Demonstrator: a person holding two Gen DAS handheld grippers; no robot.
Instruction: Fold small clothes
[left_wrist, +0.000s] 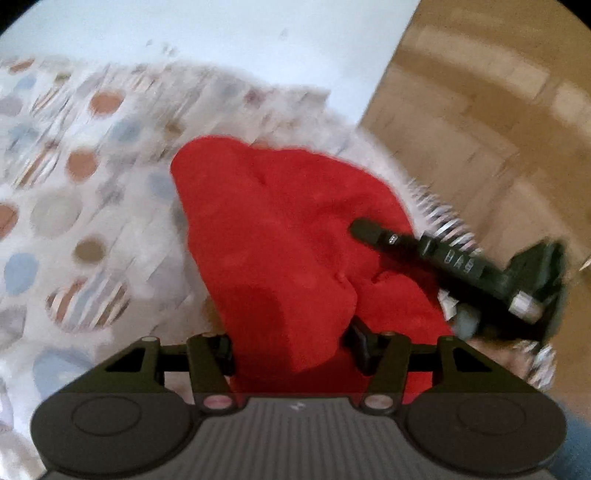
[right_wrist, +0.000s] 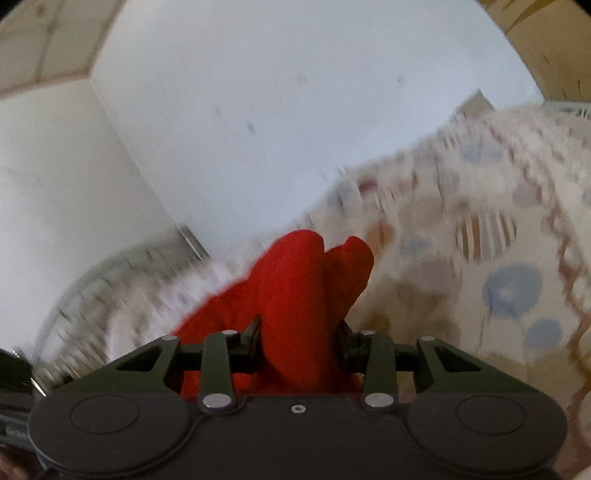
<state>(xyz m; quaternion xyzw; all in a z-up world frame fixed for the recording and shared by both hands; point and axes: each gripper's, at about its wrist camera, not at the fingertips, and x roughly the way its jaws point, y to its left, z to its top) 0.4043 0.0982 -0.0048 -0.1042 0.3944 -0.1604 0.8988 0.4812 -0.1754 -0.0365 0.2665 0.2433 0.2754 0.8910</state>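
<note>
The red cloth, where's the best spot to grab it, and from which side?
Grab the red cloth at its edges, one gripper per side. Both already do: the left gripper and right gripper each pinch a bunched edge from the near side. The middle lies in soft folds on the dotted sheet, harder to pinch.

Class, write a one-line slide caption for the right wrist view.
Right gripper clamps a bunched red garment above a spotted cloth.

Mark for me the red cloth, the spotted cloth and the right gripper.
red cloth (left_wrist: 280, 229): left wrist view, middle of its bunched body.
spotted cloth (left_wrist: 74, 177): left wrist view, flat stretch left of the red one.
right gripper (right_wrist: 299, 343): right wrist view, midway between its fingertips, which pinch red fabric.
</note>
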